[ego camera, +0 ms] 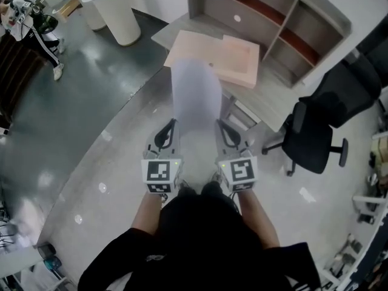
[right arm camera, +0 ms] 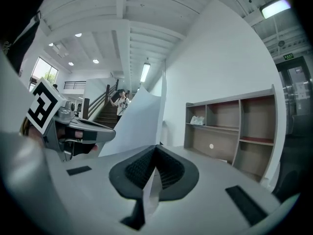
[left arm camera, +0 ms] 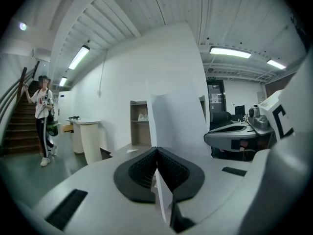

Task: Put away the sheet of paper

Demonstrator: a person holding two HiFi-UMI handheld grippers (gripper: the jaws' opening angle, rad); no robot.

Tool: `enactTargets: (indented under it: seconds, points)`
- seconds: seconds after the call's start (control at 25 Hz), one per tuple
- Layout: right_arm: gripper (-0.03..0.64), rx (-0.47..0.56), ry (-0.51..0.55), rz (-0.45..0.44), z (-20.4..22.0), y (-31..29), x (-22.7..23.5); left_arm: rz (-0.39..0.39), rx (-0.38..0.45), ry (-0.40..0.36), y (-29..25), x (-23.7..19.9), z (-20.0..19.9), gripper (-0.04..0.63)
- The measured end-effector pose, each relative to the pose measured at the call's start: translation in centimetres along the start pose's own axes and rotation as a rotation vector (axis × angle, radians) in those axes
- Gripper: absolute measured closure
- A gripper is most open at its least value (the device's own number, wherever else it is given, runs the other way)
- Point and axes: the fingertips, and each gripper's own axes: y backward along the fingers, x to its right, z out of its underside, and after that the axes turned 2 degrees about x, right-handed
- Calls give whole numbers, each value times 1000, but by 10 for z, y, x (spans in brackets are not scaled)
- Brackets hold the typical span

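A shelved counter (ego camera: 276,96) is seen ahead. The sheet of paper (ego camera: 195,111), blurred, is pinched by left gripper (left arm camera: 156,153) and right gripper (right arm camera: 155,151) fingers.

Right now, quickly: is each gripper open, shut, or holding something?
The left gripper is shut on the sheet of paper.
The right gripper is shut on the same sheet of paper.
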Motion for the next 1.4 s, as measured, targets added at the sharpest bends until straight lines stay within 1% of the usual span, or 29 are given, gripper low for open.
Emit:
enactTargets:
  seconds: [0.2,0.36,0.6,0.8,1.0,1.2,1.4]
  points:
    - [600,-26,-12,-4,5,-7,-13,0,-5,11,7,-12,5,551]
    - [600,-36,-3,-5,6,-13,-25,-3,-12,19,14,-26,13,551]
    - [600,-55,2,5,7,-19,-53,12,-17,30,29,-48,22,551]
    - [600,-58,5,3,9,-21,-79,27,-18,50,44,-65,32,551]
    - [600,-87,19,13,22,-23,-91,33,-17,77,51,-74,49,551]
    - [600,-96,31,-17,27,-33,-105,7,-28,99,57,-89,60,551]
    - [600,-74,14,-45,27,-48,-112,-23,-30,88,58,-104,60,551]
